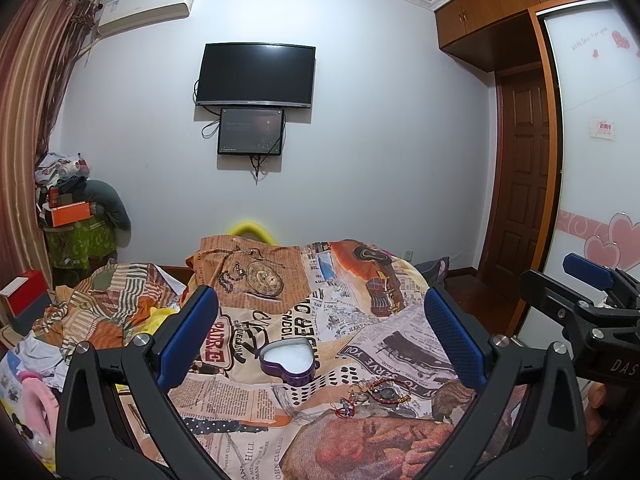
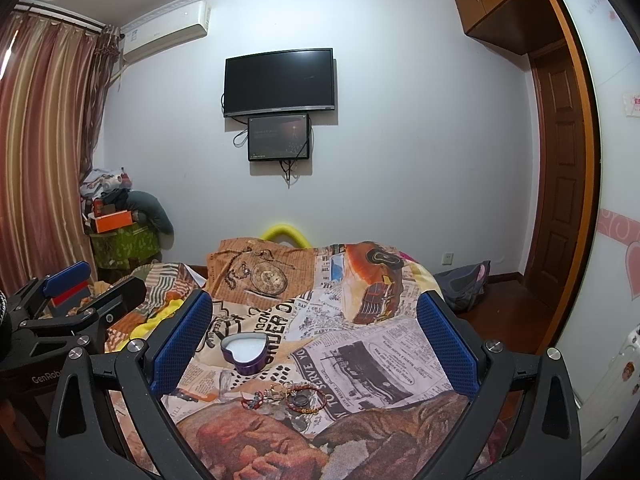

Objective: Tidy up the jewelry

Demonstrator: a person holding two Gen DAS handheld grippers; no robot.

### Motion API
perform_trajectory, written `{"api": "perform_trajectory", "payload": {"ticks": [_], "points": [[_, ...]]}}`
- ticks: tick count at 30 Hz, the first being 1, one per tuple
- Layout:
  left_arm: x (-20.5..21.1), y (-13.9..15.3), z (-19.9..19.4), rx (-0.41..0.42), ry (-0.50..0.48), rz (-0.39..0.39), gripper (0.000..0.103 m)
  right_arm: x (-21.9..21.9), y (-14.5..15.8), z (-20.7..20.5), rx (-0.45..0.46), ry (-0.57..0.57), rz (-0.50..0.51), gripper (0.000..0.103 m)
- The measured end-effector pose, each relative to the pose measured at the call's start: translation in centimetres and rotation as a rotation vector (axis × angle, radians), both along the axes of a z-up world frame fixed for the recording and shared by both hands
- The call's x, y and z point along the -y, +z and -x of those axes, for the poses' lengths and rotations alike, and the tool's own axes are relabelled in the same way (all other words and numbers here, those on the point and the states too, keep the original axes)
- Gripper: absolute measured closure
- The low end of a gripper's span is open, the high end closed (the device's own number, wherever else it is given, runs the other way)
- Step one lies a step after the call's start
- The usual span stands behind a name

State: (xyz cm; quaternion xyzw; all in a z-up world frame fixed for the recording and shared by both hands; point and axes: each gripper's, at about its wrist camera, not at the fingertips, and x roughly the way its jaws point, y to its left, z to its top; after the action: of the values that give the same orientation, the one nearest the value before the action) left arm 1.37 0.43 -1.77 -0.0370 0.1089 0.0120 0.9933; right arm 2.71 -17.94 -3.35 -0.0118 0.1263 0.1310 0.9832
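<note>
A purple heart-shaped tin (image 1: 289, 361) with a white lining lies open on the newspaper-print bedspread (image 1: 360, 332); it also shows in the right wrist view (image 2: 245, 353). Just in front of it lies a small heap of jewelry (image 1: 374, 394): red cord bracelets, rings and charms, also in the right wrist view (image 2: 286, 397). My left gripper (image 1: 322, 338) is open and empty, held above the bed behind the tin. My right gripper (image 2: 314, 336) is open and empty too, above the jewelry. Each gripper shows at the edge of the other's view.
Rumpled bedding and clothes (image 1: 96, 312) lie on the left of the bed. A red box (image 1: 24, 292) sits at the far left. A pile of boxes and bags (image 2: 116, 232) stands by the curtain. A wardrobe (image 1: 592, 160) stands on the right.
</note>
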Motion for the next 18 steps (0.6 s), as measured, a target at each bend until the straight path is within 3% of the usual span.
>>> {"api": "perform_trajectory", "payload": {"ticks": [13,18], "points": [[-0.2,-0.7,-2.7,-0.047,0.000,0.004,0.000,0.4,-0.7,-1.9,-0.049,0.002,0.002,0.002],[-0.7,-2.4,-5.0,-0.122,0.008,0.016,0.000,0.7,-1.8,-3.4,-0.098,-0.005,0.008,0.002]]}}
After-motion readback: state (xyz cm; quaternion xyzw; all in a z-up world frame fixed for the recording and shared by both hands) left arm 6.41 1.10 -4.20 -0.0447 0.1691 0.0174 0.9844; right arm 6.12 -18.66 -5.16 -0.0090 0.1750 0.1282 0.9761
